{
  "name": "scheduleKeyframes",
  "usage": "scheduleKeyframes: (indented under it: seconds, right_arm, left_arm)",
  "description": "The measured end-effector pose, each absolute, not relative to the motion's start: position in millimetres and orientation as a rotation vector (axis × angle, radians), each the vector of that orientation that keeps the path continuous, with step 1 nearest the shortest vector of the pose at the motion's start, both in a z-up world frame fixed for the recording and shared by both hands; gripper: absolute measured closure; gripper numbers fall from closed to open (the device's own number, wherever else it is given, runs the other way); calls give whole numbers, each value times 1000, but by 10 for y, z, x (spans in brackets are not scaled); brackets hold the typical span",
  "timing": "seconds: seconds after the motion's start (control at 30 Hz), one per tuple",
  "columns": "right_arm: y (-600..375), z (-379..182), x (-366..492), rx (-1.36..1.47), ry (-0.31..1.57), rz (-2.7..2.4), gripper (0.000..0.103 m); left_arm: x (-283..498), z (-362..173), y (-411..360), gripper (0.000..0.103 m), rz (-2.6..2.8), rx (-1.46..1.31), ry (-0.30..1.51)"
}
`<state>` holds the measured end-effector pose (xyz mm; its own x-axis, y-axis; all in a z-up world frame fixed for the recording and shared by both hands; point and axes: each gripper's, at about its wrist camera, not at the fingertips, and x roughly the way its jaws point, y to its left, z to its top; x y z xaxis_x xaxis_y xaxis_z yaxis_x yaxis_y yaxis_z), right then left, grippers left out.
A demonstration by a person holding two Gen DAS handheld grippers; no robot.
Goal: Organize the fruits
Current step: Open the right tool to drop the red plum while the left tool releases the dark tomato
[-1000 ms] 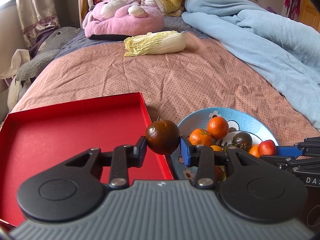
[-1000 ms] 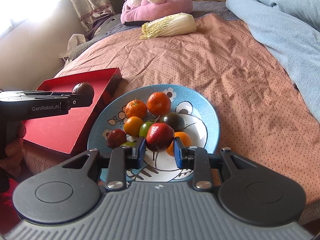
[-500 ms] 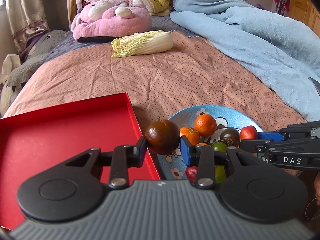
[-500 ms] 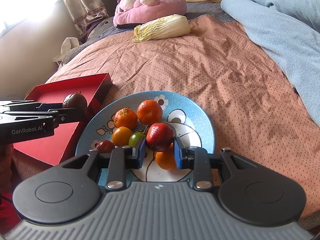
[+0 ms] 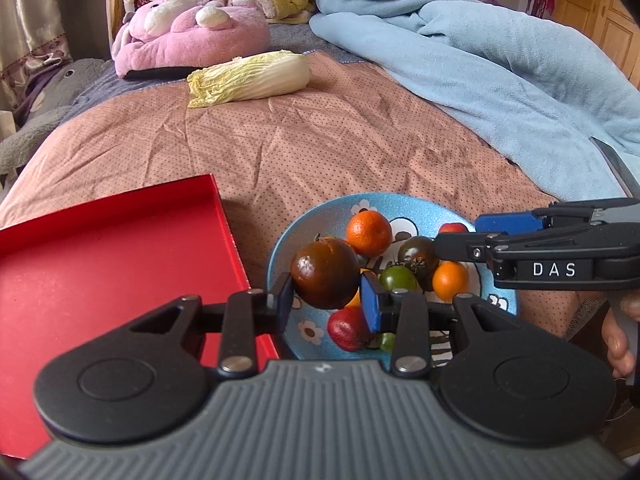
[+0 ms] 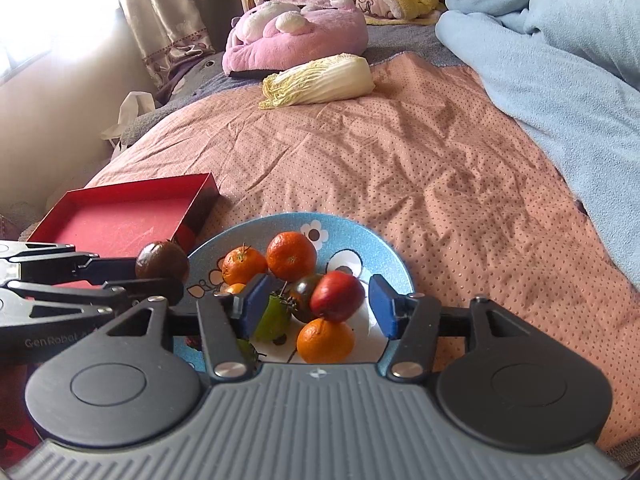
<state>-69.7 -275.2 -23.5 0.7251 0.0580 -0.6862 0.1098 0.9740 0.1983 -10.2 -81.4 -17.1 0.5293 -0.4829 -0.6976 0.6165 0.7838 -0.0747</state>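
Gripping a dark brown tomato point(image 5: 325, 274) between its blue pads, the left gripper point(image 5: 326, 300) hangs over the left rim of the blue plate point(image 5: 332, 210), on the side nearest the red tray point(image 5: 112, 252). The tomato is nearly round, so it has no clear long axis; its stem end points up and slightly away from the camera. In the right wrist view the same tomato point(image 6: 162, 261) sits at the tip of the left gripper point(image 6: 160, 276), just left of the plate point(image 6: 384, 256) and in front of the tray point(image 6: 120, 224).

The right gripper point(image 6: 314, 306) is released, its jaws spread wide above the plate's near half. A red tomato point(image 6: 338, 290) lies between the pads but touches neither, resting on the fruit pile against a dark tomato point(image 6: 306, 292) and above an orange point(image 6: 326, 340). A green tomato point(image 6: 274, 318), elongated, tilts with its stem end up toward the plate's middle. 2 mandarins point(image 6: 291, 256) sit toward the plate's far side.

Well beyond the plate, a napa cabbage point(image 5: 250, 76) lies on the pink bedspread point(image 5: 320, 140), its long axis running left to right, leafy end to the left. A pink plush toy point(image 5: 188, 36) lies behind the cabbage, and a blue blanket point(image 5: 500, 60) is heaped to the plate's far right.
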Motion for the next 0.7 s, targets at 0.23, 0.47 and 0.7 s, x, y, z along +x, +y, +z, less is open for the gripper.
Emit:
scheduleKeyframes:
  seconds: [0.23,0.47,0.7]
  right_arm:
    - [-2738,-134,-857,231,739,-38,35]
    - [-2706,-72,-929,234,731,-25,32]
    - [-2714,39,-1018,244,705,-22,28]
  left_arm:
    - [-282,-209,-963,64,-716,214,777]
    - [-358,-207,-1027,63,-755,253,762]
    - [-477,-138,-1032,46,-795,269,704]
